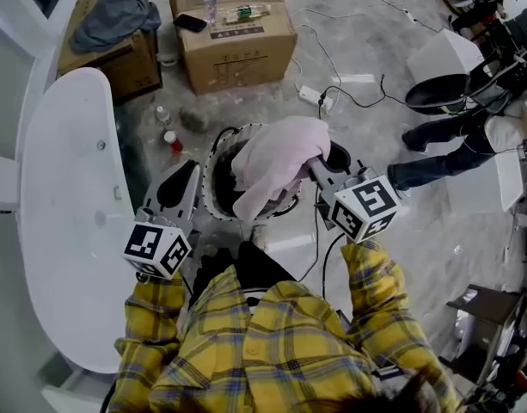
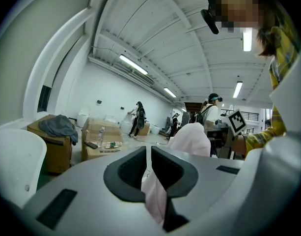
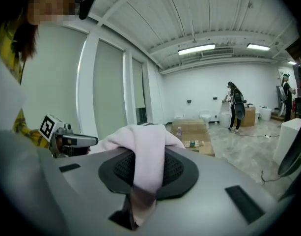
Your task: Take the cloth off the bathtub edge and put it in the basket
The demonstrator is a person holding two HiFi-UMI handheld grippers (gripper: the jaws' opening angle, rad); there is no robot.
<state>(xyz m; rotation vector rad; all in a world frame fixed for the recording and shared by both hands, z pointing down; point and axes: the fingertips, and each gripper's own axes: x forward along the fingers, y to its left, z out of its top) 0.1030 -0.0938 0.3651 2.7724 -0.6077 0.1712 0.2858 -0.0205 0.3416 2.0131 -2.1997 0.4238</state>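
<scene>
The pink cloth (image 1: 276,157) hangs bunched over the black round basket (image 1: 213,166) on the floor in front of me. My right gripper (image 1: 319,166) is shut on the cloth's right side, and the cloth (image 3: 145,151) drapes over its jaws (image 3: 148,168). My left gripper (image 1: 190,172) sits at the basket's left rim. In the left gripper view its jaws (image 2: 148,168) stand almost together with a strip of the pink cloth (image 2: 155,200) pinched low between them. The white bathtub (image 1: 70,222) lies to the left with a bare edge.
Two cardboard boxes (image 1: 233,37) stand beyond the basket, and a grey garment (image 1: 113,15) lies on the left one. Small bottles (image 1: 168,136) stand on the floor near the tub. Cables (image 1: 332,93) run across the floor. A person (image 1: 444,136) is at the right.
</scene>
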